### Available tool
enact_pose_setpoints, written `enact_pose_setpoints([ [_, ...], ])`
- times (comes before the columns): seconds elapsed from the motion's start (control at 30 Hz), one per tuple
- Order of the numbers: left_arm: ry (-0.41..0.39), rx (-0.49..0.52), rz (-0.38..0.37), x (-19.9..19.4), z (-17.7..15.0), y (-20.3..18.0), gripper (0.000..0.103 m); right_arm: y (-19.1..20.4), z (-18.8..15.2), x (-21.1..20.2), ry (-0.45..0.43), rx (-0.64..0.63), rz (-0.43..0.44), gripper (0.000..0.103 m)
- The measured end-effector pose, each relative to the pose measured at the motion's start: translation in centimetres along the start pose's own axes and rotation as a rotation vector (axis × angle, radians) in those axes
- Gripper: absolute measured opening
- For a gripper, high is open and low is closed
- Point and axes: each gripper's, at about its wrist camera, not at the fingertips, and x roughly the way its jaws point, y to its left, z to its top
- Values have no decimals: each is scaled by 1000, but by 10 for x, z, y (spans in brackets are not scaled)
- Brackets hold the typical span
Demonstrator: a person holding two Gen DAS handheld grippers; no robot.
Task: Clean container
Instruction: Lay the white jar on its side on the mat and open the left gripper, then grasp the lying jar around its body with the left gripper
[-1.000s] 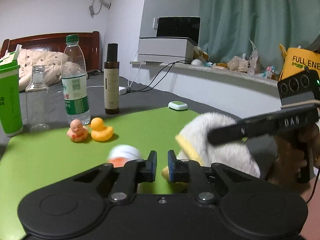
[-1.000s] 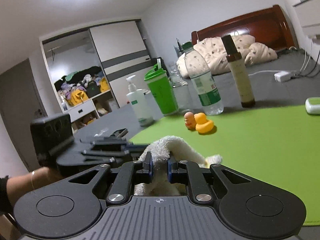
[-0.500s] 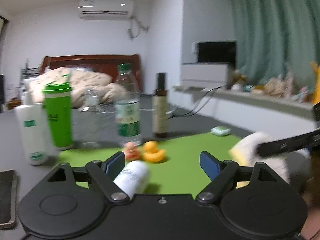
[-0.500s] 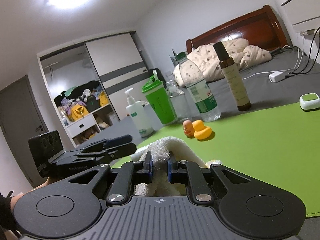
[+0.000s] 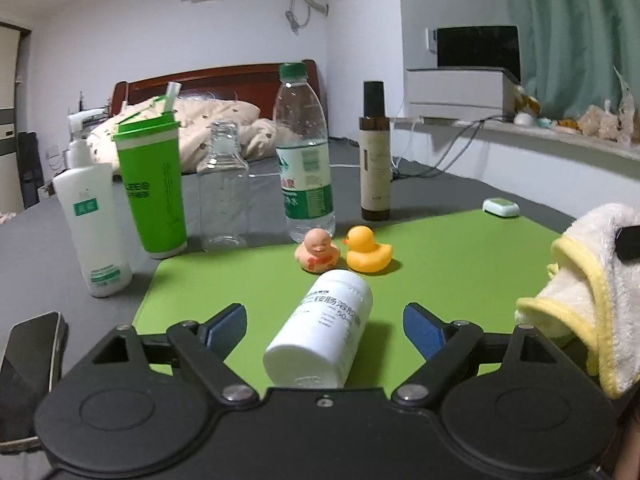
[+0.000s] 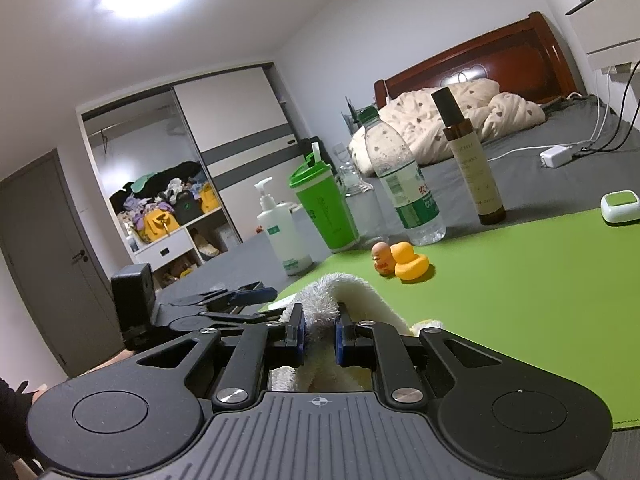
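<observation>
Well, from the left wrist view a green mat (image 5: 440,264) covers a grey desk (image 5: 36,248) in a bedroom, with a bed (image 5: 224,120) at 12 o'clock and a teal curtain (image 5: 576,20) at 2 o'clock. The white pill bottle (image 5: 324,332) lies on its side on the mat between the left tool's (image 5: 325,326) blue pads, touching neither — jaws opening. Its long axis runs from 7 to 1 o'clock, flat base nearest the camera.

Right wrist view: the right tool (image 6: 319,330) is pressed together, pinching a white towel (image 6: 340,292) over the mat; a wardrobe (image 6: 192,160) stands at 10 o'clock.
</observation>
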Motion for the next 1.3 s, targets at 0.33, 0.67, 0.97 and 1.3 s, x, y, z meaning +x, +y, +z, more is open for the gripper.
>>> enact_pose_setpoints([
  [0.33,12,-23,-14,7,-9,-5,84,1,-2,-2,1,4,-1,13],
  [0.67,10,-59,11,9,-15,1,74,2,-4,-3,6,-1,6,13],
  [0.97,29,-55,13,13,-13,1,57,2,-3,-1,6,-4,10,13],
  [1.3,12,-48,-9,9,-13,-5,43,0,-4,-1,7,-2,3,13],
])
